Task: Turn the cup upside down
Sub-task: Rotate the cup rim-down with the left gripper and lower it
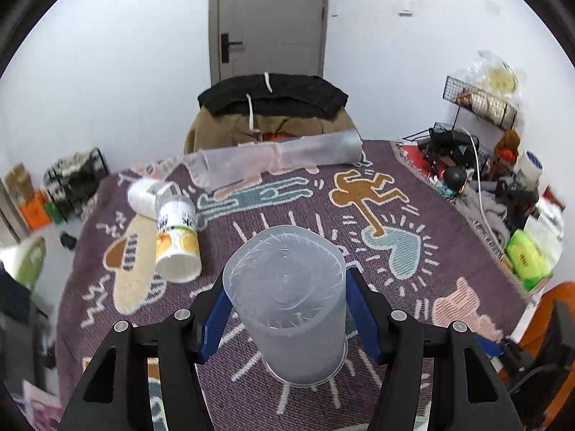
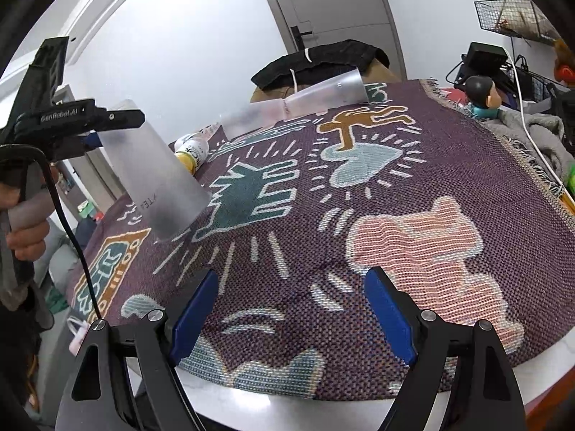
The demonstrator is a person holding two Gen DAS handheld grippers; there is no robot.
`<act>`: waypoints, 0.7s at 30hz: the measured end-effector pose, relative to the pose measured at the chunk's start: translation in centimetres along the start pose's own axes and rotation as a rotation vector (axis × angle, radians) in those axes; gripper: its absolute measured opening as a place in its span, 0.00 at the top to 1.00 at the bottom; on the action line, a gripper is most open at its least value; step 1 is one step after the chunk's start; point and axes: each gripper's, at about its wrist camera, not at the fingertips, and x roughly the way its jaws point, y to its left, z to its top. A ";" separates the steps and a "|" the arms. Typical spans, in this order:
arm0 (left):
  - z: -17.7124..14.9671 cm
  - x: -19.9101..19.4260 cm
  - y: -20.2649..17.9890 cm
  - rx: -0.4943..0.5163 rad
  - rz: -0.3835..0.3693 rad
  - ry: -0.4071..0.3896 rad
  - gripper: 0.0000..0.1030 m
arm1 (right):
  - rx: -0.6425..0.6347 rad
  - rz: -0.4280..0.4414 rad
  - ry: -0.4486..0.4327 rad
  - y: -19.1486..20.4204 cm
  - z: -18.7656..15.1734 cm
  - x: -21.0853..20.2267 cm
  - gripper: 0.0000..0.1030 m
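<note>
A frosted clear plastic cup (image 1: 287,301) stands upside down on the patterned purple cloth (image 1: 413,251), its closed base up and its wide rim on the cloth. My left gripper (image 1: 287,309) is shut on the cup, blue pads pressing both sides. In the right wrist view the same cup (image 2: 154,176) leans, rim on the cloth, held near its base by the left gripper (image 2: 107,125) at the far left. My right gripper (image 2: 293,309) is open and empty, low over the cloth near the table's front edge.
A stack of frosted cups (image 1: 276,160) lies on its side at the back. An orange-printed bottle (image 1: 176,237) and a white cup (image 1: 142,199) lie at the left. Clutter, wire racks and a green pack (image 1: 526,256) crowd the right. A draped chair (image 1: 273,107) stands behind.
</note>
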 end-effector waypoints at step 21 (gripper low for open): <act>-0.7 0.9 -0.8 0.055 -0.006 -0.048 0.19 | -0.002 -0.003 0.031 0.2 -0.1 0.3 0.19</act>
